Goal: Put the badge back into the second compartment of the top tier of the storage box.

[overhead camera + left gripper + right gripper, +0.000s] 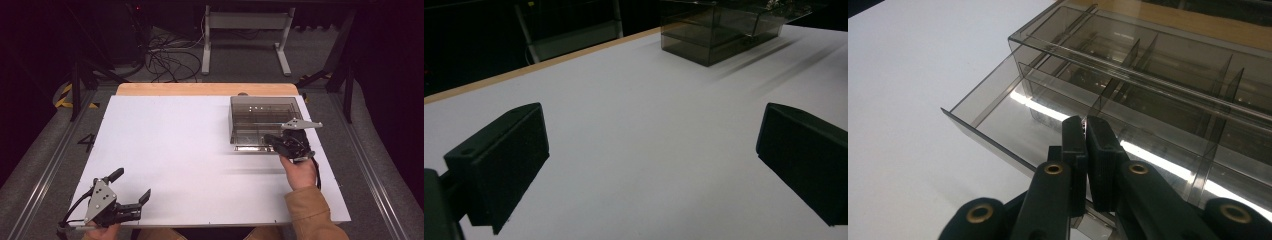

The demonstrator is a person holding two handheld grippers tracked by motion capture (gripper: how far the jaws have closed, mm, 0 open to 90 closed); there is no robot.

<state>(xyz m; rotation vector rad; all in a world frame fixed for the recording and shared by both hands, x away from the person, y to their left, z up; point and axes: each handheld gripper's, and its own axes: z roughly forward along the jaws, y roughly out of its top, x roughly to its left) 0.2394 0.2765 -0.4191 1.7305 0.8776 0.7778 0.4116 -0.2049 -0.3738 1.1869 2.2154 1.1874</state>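
White board covers the table (165, 150), with a strip of bare wood along its far edge and a dark room with cables and a desk frame beyond. At about two o'clock on the board sits a smoky plastic box (260, 116) of shallow drawers, and its bottom drawer (998, 117) is pulled partway out toward the person.

The right gripper (1084, 131) is at the front of that drawer, with its jaws pressed nearly together. They seem to pinch the drawer's front lip or a small handle, but the contact is hidden behind the jaws, so whether they grip it or simply meet over it I cannot tell. The left gripper (131, 186) rests at about seven o'clock, well apart from the box, with its jaws spread wide and nothing between them.

The box looks light, stiff and slick: thin hard plastic with glossy walls and slim dividers. It probably slides on the board if the drawer is pulled hard, so steadying the case with the free gripper would help. The best hold is the middle of the drawer's front edge, squeezed gently, since thin plastic may crack or slip.
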